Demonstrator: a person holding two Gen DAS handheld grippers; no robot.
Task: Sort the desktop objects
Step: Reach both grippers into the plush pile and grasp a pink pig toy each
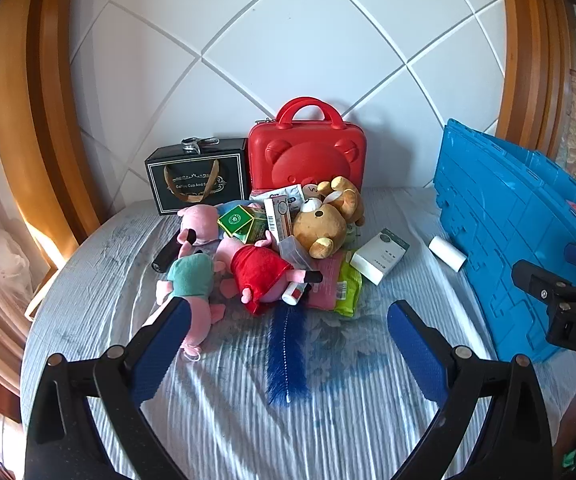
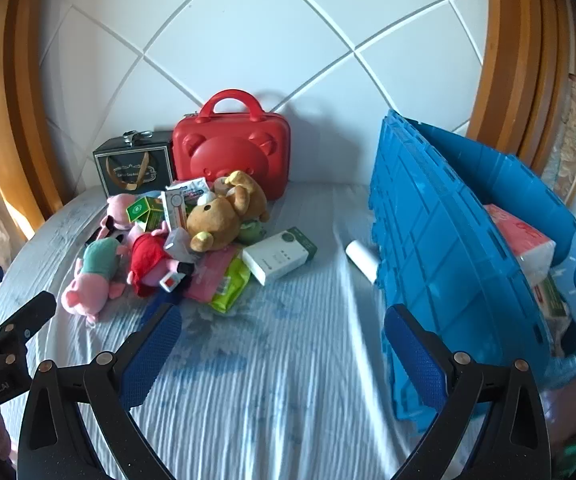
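A heap of objects lies on the blue-white cloth: a brown bear plush [image 1: 322, 224] [image 2: 218, 220], a pig plush in a red dress [image 1: 260, 276] [image 2: 150, 262], a pig plush in a teal shirt [image 1: 190, 284] [image 2: 92, 272], green boxes [image 1: 244, 222], a white box [image 1: 380, 254] [image 2: 278, 256], a green pouch [image 1: 348, 290] [image 2: 230, 286] and a blue brush [image 1: 286, 354]. My left gripper [image 1: 288, 320] hangs open just before the heap, nothing between its fingers. My right gripper [image 2: 282, 328] is open over bare cloth, beside the blue crate [image 2: 448, 248] [image 1: 508, 220].
A red bear-faced case [image 1: 306, 148] [image 2: 232, 148] and a black gift box [image 1: 198, 176] [image 2: 134, 164] stand against the white tiled wall. A white roll [image 1: 447, 253] [image 2: 362, 260] lies by the crate, which holds a tissue pack [image 2: 524, 236]. Wooden frames flank both sides.
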